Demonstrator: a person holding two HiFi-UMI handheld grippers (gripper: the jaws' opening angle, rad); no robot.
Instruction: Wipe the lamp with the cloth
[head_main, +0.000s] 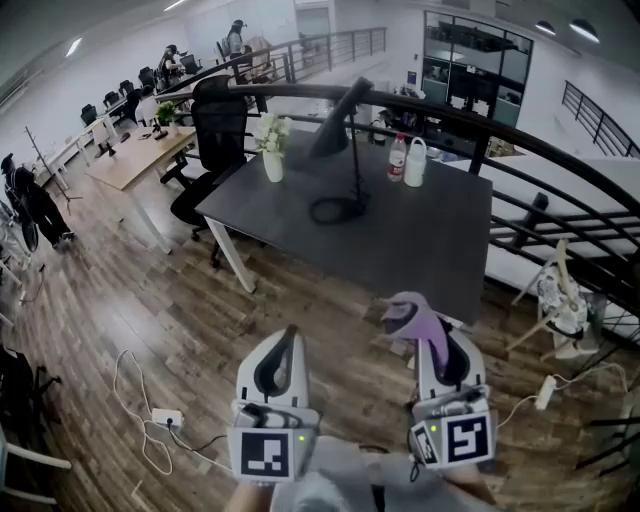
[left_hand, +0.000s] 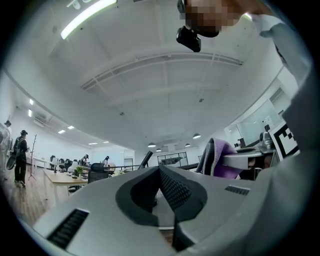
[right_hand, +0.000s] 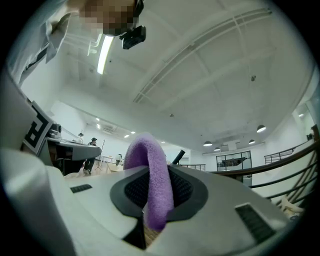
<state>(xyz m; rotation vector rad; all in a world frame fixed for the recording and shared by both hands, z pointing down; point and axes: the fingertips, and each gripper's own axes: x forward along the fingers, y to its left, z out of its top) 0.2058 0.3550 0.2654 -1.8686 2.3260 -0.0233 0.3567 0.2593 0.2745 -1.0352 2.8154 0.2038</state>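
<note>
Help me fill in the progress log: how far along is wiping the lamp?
Done: the fuzzy purple cloth is clamped between the jaws of the right gripper. In hand: both grippers hover over the wooden floor, short of the dark table. Left: the black desk lamp stands untouched on that table, so all the wiping remains. The left gripper has its jaws together, empty.

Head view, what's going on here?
A person holds a gripper in each hand, a little way back from the dark table. The right gripper is shut on a purple cloth; the left gripper is shut with nothing in it. The black desk lamp stands on the table, untouched by either gripper. Wiping has not begun.
</note>
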